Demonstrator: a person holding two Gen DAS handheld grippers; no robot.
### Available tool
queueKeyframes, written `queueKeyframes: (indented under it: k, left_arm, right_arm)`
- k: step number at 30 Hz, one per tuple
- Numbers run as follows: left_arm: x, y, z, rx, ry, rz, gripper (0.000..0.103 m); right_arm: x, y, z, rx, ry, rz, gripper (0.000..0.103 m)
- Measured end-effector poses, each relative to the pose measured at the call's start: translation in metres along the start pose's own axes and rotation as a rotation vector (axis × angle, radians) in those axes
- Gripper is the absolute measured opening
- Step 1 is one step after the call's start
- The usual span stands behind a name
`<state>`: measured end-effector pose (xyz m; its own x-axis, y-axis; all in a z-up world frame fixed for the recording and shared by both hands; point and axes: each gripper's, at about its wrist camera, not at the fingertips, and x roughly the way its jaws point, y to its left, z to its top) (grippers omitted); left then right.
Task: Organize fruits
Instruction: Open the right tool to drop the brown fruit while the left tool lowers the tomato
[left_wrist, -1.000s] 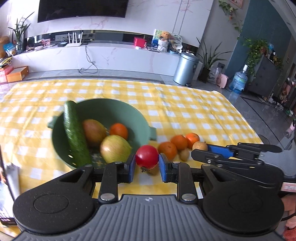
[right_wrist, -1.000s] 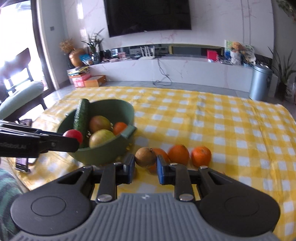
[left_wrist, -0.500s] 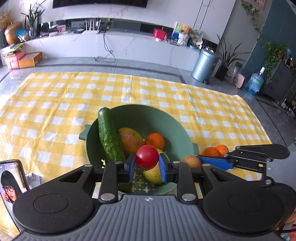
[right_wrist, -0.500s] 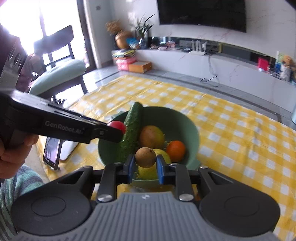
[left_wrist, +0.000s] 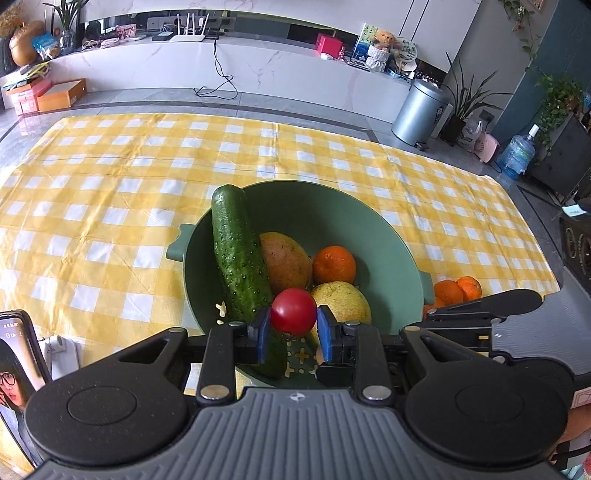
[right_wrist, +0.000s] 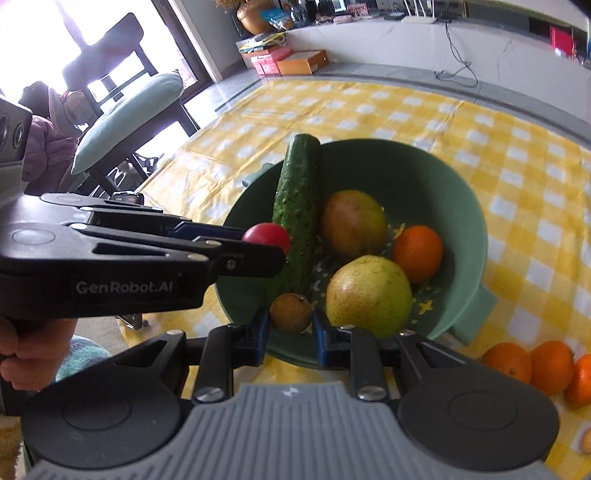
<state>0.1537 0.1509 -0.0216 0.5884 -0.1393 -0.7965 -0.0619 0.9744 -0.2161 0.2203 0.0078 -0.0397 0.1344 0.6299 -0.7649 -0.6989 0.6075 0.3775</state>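
A: Why both over the green bowl (left_wrist: 388, 236) at once?

B: Probably to drop two pieces in one go. Left gripper (left_wrist: 293, 330) poised above the near side of the bowl, red tomato (left_wrist: 293, 311) between the blue pads. Right gripper (right_wrist: 290, 330) poised over the near rim, carrying a small round brown fruit (right_wrist: 290, 312).

A: Already in the bowl?

B: Cucumber (left_wrist: 238, 254) leaning against the wall, tip above the rim. Mango (left_wrist: 285, 260) beside it, an orange (left_wrist: 334, 264), and a yellow-green pear (right_wrist: 368, 294) at the front. Room left only near the front, which likely explains the spot picked.

A: And on the tabletop?

B: More oranges (right_wrist: 533, 367) waiting on the yellow checked cloth (left_wrist: 110, 206), just beside the bowl's right handle. Task judged partly done.

A: Jaws?

B: Left: narrowed and clamped on the tomato, pads pressing both sides. Right: drawn in tighter still, clamped on the brown fruit. Neither fruit resting on anything below, as far as visible.

A: Risk?

B: Crowding. Seen from the right wrist, tomato sitting very close to the cucumber; hard to tell whether touching. Round fruit may roll on release.
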Motion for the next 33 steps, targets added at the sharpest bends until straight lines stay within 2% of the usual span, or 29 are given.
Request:
queueKeyframes:
  k: [9,16,22,27,33]
  left_arm:
    - [0.006,0.004,-0.001,-0.012,0.01,-0.021,0.03]
    - [0.009,0.004,0.0,-0.013,0.013,-0.038,0.03]
    - [0.013,-0.001,0.005,-0.007,0.0,-0.053,0.03]
    - [0.023,-0.007,0.014,-0.008,0.002,-0.067,0.03]
    - [0.046,-0.015,0.027,-0.031,0.023,-0.09,0.03]
  right_arm:
    - [0.015,-0.005,0.006,0.057,0.056,-0.007,0.022]
    - [0.005,-0.01,0.007,0.072,0.03,-0.011,0.024]
    - [-0.015,-0.015,0.009,0.018,-0.041,-0.081,0.024]
    - [-0.027,-0.023,0.009,-0.064,-0.101,-0.196,0.025]
    - [-0.031,-0.032,0.006,-0.102,-0.134,-0.233,0.025]
